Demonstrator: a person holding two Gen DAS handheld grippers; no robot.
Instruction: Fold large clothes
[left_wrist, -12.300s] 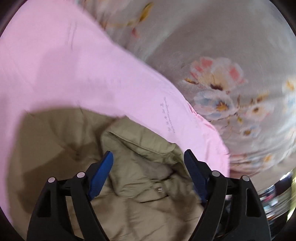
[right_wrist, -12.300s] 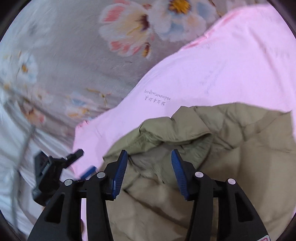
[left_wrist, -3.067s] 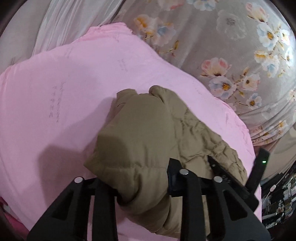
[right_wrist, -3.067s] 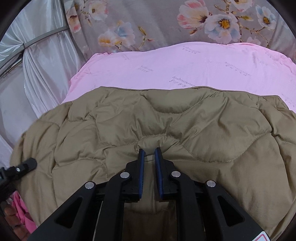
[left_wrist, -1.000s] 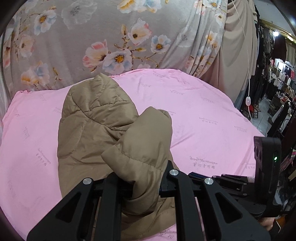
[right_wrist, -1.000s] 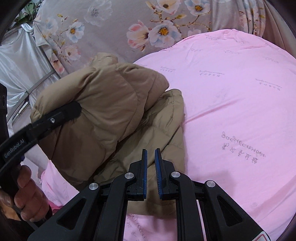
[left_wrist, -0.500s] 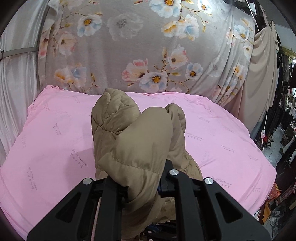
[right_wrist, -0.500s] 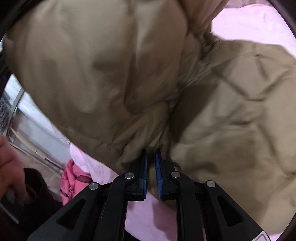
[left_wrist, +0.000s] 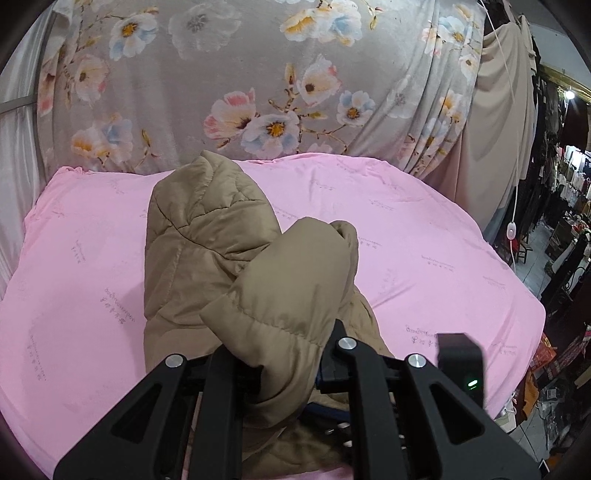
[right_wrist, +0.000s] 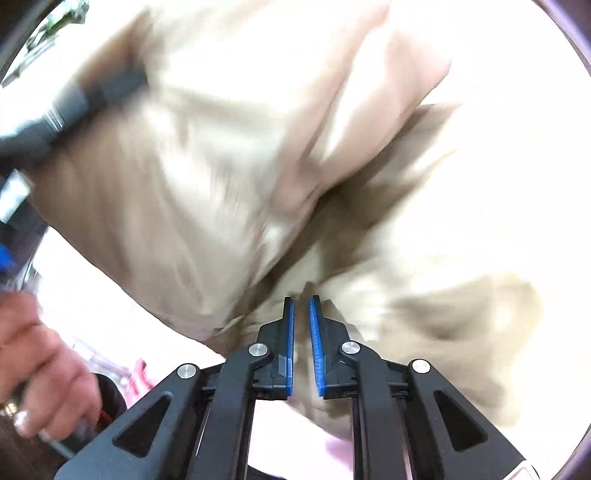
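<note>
A tan quilted puffer jacket (left_wrist: 221, 258) lies bunched on the pink sheet (left_wrist: 424, 258) in the left wrist view. My left gripper (left_wrist: 284, 354) is shut on a thick fold of the jacket, which bulges over and hides its fingertips. In the right wrist view the jacket (right_wrist: 221, 166) fills the frame, blurred and overexposed. My right gripper (right_wrist: 300, 325) is shut, its blue pads (right_wrist: 290, 347) a narrow slit apart, with a thin edge of the jacket between them. The left gripper's body shows in the right wrist view (right_wrist: 66, 107) at upper left.
A floral grey curtain (left_wrist: 258, 81) hangs behind the bed. A shop aisle with racks (left_wrist: 565, 221) lies at the right. The other gripper's black body with a green light (left_wrist: 461, 365) is beside my left gripper. A hand (right_wrist: 40, 369) holds a handle at lower left.
The right gripper has swung fast under the jacket and its view has blurred and brightened. The left view has tilted slightly and the right gripper's body has come into it at lower right.
</note>
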